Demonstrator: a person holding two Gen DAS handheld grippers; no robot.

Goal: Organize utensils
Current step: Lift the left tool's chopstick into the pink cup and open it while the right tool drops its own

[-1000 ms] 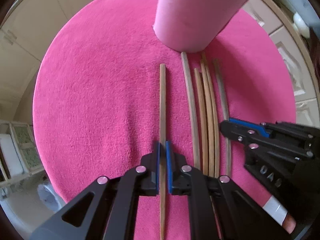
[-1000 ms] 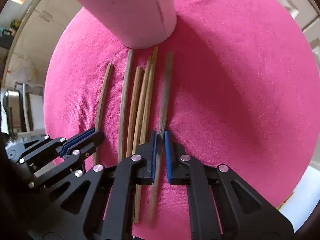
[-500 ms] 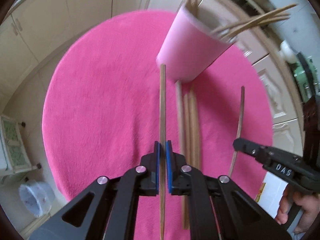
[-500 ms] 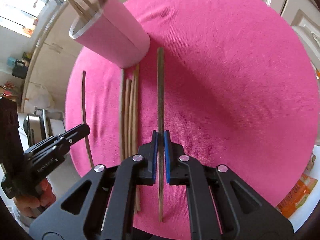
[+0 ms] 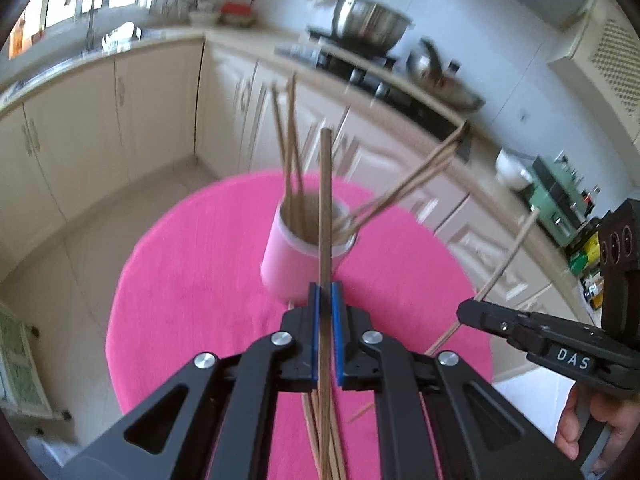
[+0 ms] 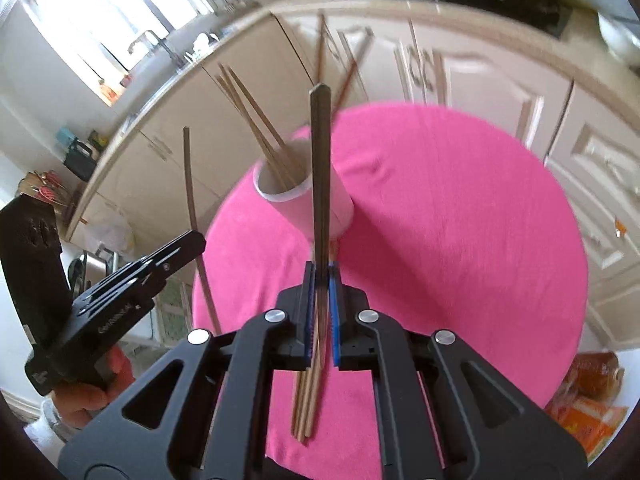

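Chopsticks [image 5: 326, 200] are riding clamped in both the left gripper [image 5: 325, 300] and right gripper [image 6: 320, 280], each needing tipping into the pink cup [image 5: 298, 256]

1 cup [image 5: 298, 258], 2 claws, chopsticks [image 6: 306, 404] uncountable.

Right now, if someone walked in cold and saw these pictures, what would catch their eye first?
The bright pink cloth covering the round table, with a pink cup near its middle bristling with chopsticks. Then the two black grippers in the foreground: the left gripper and the right gripper each clamp a single chopstick pointing toward the cup, while a few loose chopsticks lie on the cloth below.
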